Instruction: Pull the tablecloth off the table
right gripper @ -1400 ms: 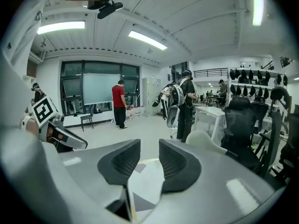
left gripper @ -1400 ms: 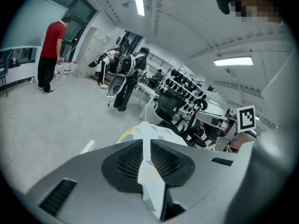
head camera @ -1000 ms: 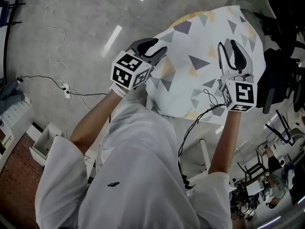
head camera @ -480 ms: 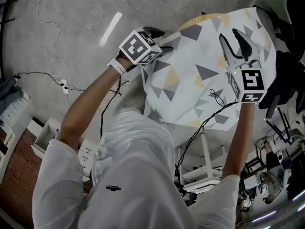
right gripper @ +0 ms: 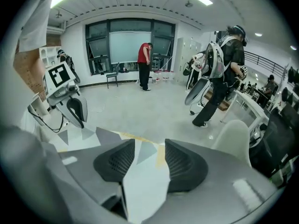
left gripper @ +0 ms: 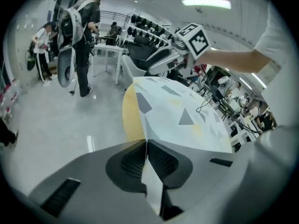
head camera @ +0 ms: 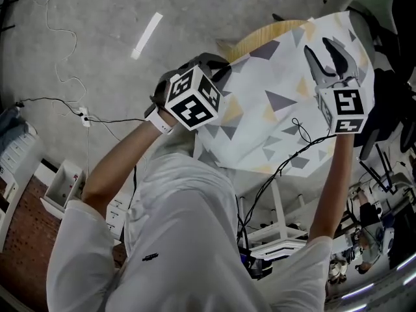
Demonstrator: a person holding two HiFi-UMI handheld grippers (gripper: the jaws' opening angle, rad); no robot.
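Note:
A white tablecloth (head camera: pixel 273 116) printed with grey and yellow triangles covers a round wooden table (head camera: pixel 260 36), whose far rim is bare. My left gripper (head camera: pixel 218 67) is at the cloth's left edge. In the left gripper view, that gripper (left gripper: pixel 145 143) is shut on a fold of the tablecloth (left gripper: pixel 182 111). My right gripper (head camera: pixel 325 49) hovers over the cloth's right side. Its jaws (right gripper: pixel 149 146) are opening, and a flap of tablecloth (right gripper: pixel 145 181) lies loose between them without being pressed.
A black cable (head camera: pixel 299 132) trails across the cloth's near edge, above the white table legs (head camera: pixel 279 213). People stand across the room (right gripper: pixel 219 73), and a white chair (right gripper: pixel 233 134) is close on the right. A drawer unit (head camera: pixel 58 187) and floor cables (head camera: pixel 84 116) lie to the left.
The left gripper has shifted along the cloth's left edge and closed on it. More of the wooden rim shows at the far side. The right gripper stays over the cloth's right part.

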